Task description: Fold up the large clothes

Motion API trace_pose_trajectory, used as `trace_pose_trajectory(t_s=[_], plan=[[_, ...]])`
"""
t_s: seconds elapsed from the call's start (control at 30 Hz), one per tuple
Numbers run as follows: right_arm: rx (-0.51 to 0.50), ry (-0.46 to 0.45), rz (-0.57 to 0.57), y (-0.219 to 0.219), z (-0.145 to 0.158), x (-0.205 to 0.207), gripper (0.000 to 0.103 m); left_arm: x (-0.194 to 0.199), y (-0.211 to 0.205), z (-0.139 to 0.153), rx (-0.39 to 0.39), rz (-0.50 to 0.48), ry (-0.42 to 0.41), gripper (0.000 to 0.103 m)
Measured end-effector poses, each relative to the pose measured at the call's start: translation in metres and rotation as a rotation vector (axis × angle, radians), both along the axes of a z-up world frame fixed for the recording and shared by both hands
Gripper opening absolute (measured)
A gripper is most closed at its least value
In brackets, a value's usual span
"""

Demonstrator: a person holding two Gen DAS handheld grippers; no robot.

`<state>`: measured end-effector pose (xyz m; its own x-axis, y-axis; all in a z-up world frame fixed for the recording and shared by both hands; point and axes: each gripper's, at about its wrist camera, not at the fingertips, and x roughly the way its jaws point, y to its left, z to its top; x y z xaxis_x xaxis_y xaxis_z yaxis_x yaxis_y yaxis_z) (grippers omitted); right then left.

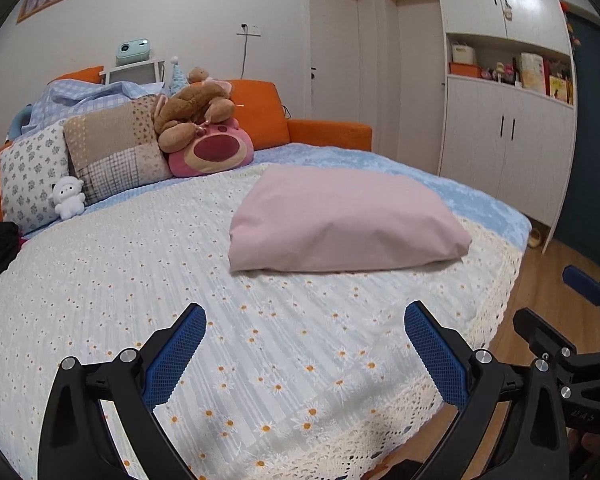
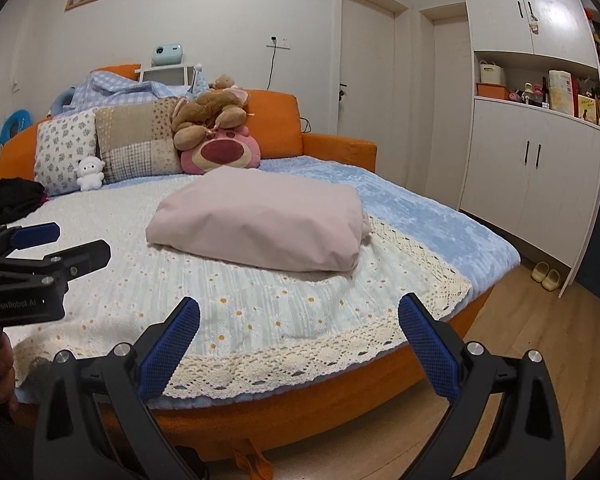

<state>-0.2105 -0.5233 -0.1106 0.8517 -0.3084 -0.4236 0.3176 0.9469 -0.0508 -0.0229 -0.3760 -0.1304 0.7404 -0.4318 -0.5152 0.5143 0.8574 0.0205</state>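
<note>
You see pink garment point(image 1: 342, 220) point(image 2: 260, 224): plain pale fabric, already folded into thick, puffy rectangular bundle. Lies flat on daisy-print bedspread point(image 1: 160, 280) point(image 2: 260, 308), toward bed's right side, far edge near blue sheet point(image 1: 440, 176) point(image 2: 420, 216). Surface smooth, few creases; layered edges show at right end.

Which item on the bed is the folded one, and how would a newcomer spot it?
Start at the round orange bed and its daisy-print coverlet. The folded pink cloth lies alone on the coverlet toward the middle of the bed. It is plain pink, a plump rectangle, unlike the patterned pillows and plush toys by the headboard.
</note>
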Motion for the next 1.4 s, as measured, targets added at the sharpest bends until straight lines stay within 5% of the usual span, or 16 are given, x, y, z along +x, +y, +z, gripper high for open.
trace_pose_trajectory(t_s=[0.97,1.4], plan=[[0.040,0.029,-0.027,-0.009,-0.019,0.006,0.098,-0.011,-0.023,-0.005,0.022,-0.037,-0.002,0.101],[0.047,0.028,-0.031,-0.009,-0.021,0.007,0.098,-0.010,-0.022,-0.003,-0.025,-0.044,0.032,0.101]])
